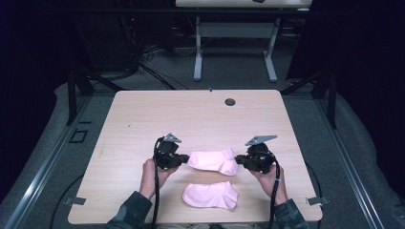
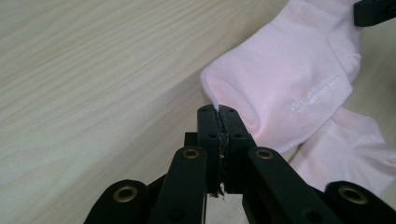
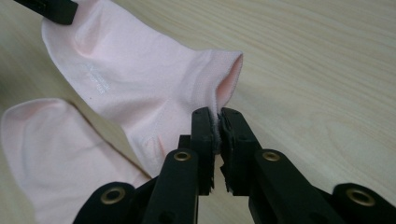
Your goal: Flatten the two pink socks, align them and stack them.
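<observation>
Upper sock (image 1: 213, 160): stretching between both grippers, just beyond the lower sock (image 1: 210, 195), on the table (image 1: 143, 119).
Left gripper (image 2: 218, 114): clenching the upper sock's toe edge.
Right gripper (image 3: 217, 119): pinching its cuff edge.
Lower sock: lying flat, free of both grippers.

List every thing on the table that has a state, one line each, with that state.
left gripper: shut on the far sock's toe edge.
right gripper: shut on the far sock's cuff edge.
far sock: pink, held at both ends between the grippers.
near sock: pink, lying flat on the table, untouched.
</observation>
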Demonstrator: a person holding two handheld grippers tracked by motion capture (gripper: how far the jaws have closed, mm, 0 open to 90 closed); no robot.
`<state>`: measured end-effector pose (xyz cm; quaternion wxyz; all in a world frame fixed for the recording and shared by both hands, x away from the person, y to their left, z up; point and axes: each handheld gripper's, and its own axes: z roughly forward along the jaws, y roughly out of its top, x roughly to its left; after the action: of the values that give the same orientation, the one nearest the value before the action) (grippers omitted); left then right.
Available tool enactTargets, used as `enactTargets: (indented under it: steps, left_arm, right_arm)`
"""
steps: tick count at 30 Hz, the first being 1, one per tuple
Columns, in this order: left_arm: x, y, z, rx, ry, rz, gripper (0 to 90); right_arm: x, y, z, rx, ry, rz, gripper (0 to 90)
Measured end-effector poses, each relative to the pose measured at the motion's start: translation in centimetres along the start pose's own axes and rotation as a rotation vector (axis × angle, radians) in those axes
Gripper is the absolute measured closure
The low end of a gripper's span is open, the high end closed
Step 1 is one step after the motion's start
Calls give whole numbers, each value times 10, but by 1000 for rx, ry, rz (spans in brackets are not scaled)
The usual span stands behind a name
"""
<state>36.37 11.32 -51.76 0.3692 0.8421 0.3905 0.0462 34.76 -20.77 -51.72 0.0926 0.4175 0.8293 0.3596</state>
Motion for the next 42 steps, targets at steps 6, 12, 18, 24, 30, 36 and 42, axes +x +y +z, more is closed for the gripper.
enactTargets:
  steps: [6,12,18,24,30,36,42]
  left_arm:
    - [-10,-15,-16,-11,-43,-8,886]
    - [-21,-31,-22,-11,-69,-19,886]
    - [-32,-50,-24,-2,-79,-17,885]
    - [-38,-63,-24,5,-68,-14,885]
    - [-39,-72,-18,31,-66,-18,884]
    - [-40,-77,-10,61,-36,21,860]
    - [-39,-77,-9,74,5,29,636]
  right_arm:
    - [16,-9,-18,9,24,-17,838]
    - [30,-23,-30,33,44,-29,837]
    - [41,-36,-34,51,65,-33,837]
    - [44,-48,-31,74,102,-7,836]
    - [45,-56,-25,105,126,14,835]
    - [45,-64,-11,133,108,9,829]
    - [43,-67,-2,133,107,10,710]
